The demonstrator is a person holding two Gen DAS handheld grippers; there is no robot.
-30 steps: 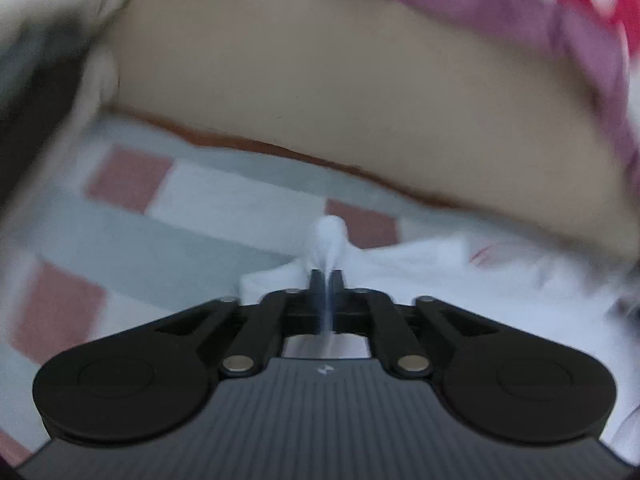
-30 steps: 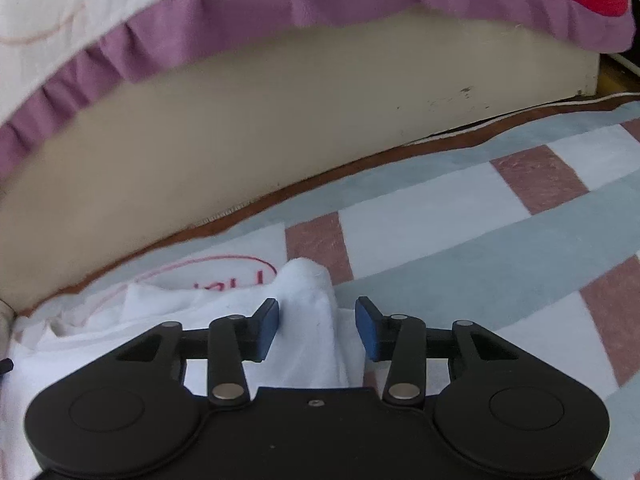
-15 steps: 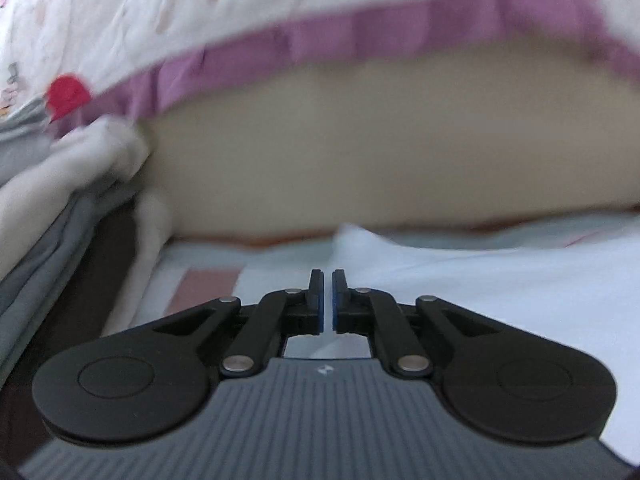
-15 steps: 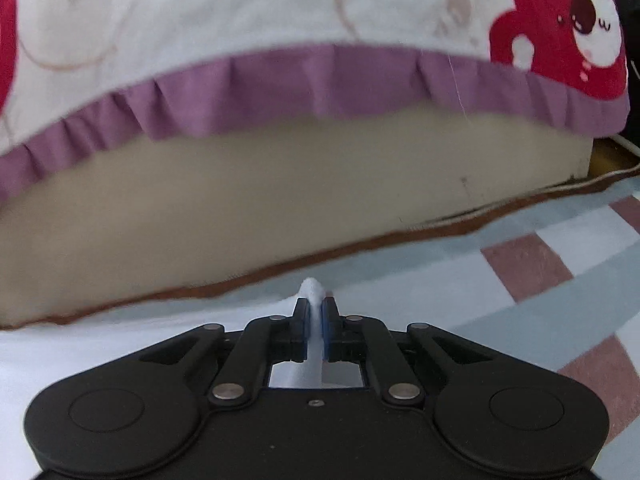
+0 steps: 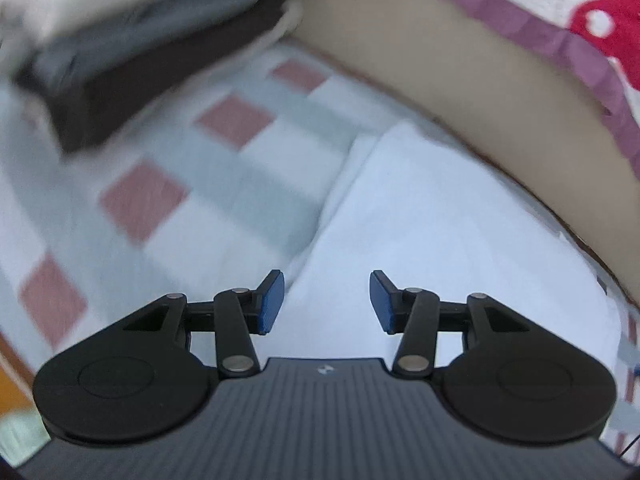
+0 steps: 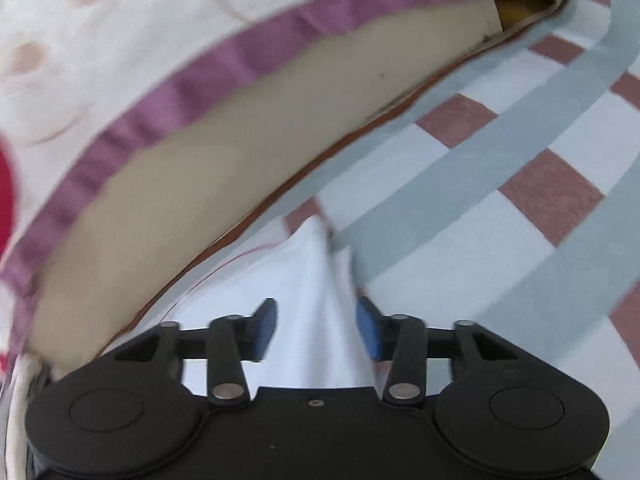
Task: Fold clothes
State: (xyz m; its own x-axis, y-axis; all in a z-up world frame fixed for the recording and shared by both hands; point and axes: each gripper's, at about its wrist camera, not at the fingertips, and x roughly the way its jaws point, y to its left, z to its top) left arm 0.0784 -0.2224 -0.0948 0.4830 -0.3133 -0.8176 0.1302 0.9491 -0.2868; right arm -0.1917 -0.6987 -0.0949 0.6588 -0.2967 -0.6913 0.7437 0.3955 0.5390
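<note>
A white garment lies folded and flat on the checked sheet, close to the beige wall of the bed. My left gripper hovers over its near left edge, jaws opening, with nothing pressed between the blue pads. In the right wrist view the same white garment ends in a corner that rises between the jaws of my right gripper. Those jaws are opening too, and the pads stand off the cloth.
A stack of folded clothes, white, grey and dark, sits at the far left on the sheet. A beige side panel under a purple-frilled cover runs along the back. Checked sheet stretches to the right.
Both grippers were shut on white cloth half a second ago; now both stand open and the garment lies flat. Both views have swung, the left toward the clothes stack.
</note>
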